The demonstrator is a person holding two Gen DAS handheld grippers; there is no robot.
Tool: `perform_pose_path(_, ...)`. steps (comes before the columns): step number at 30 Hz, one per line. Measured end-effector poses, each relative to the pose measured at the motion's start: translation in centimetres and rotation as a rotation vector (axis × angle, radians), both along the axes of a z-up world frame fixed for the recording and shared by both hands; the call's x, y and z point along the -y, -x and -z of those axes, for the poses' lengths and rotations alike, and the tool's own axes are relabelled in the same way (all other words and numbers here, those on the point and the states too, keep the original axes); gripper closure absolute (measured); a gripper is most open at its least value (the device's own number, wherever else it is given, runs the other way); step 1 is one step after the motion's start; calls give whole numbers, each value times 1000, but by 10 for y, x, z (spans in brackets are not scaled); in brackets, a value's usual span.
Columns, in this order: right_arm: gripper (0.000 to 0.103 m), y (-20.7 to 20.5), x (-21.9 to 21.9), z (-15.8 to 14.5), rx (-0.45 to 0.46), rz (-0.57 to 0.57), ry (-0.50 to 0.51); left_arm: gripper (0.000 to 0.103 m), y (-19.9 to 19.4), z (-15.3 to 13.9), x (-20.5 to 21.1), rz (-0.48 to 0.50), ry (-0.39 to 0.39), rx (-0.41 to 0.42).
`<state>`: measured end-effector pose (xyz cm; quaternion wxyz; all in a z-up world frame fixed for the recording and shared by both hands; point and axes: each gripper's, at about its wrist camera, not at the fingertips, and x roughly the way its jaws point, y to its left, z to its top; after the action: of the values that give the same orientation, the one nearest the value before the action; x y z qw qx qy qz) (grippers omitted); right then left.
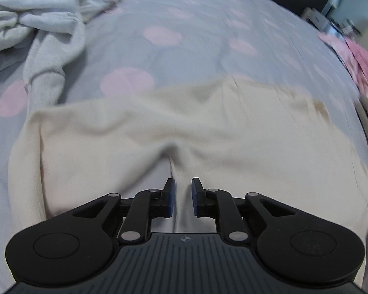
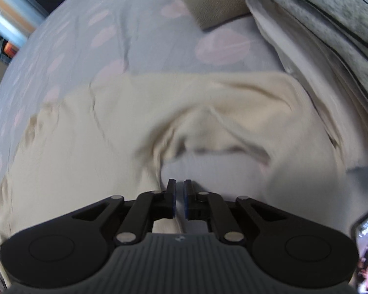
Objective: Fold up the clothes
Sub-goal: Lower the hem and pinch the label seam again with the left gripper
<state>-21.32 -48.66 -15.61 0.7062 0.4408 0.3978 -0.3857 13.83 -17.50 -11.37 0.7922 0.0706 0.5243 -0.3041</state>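
Across the bedspread (image 1: 196,19) lies the cream garment (image 1: 184,127), soft, light and limp. I have my left gripper (image 1: 183,196) clenched on its near edge, my right gripper (image 2: 180,198) pinching a fold too. I'd grip hems.

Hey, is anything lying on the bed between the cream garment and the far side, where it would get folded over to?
Nothing visible on the stretch straight ahead. Past the cream garment the bedsheet shows bare fabric. A crumpled gray garment lies off to the far left, and pink clothing sits at the right edge, both beside the path rather than in it.
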Motion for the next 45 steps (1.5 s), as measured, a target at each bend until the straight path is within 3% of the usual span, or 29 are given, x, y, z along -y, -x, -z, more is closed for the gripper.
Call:
perform_pose_path(4, 93, 13, -23, -1, -31, -72, -13, 85, 27, -2, -14, 74, -29, -27)
perform_pose_path(9, 81, 26, -54, -6, -85, -139, -20, 84, 57, -10, -36, 123, -62, -47)
perform_pose_path(20, 81, 51, -99, -8, -133, -226, -12, 82, 104, -9, -79, 169, -162, -42)
perform_pose_path(24, 80, 58, -107, -11, -121, -235, -26, 102, 115, -4, -81, 202, -203, -49)
perform_pose_path(28, 80, 66, -112, -15, -117, -235, -24, 103, 119, -1, -83, 163, -300, 44)
perform_pose_path(30, 80, 73, -116, -16, -103, -234, -43, 103, 116, -4, -90, 143, -288, 33)
perform_pose_path(35, 80, 83, -133, -12, -100, -264, -105, 99, 125, -17, -104, 165, -167, -57)
perform_pose_path(37, 80, 83, -141, -11, -125, -299, -102, 85, 136, -17, -107, 193, -187, -71)
perform_pose_path(45, 82, 83, -158, 6, -204, -366, -146, 85, 152, 0, -111, 249, -275, -120)
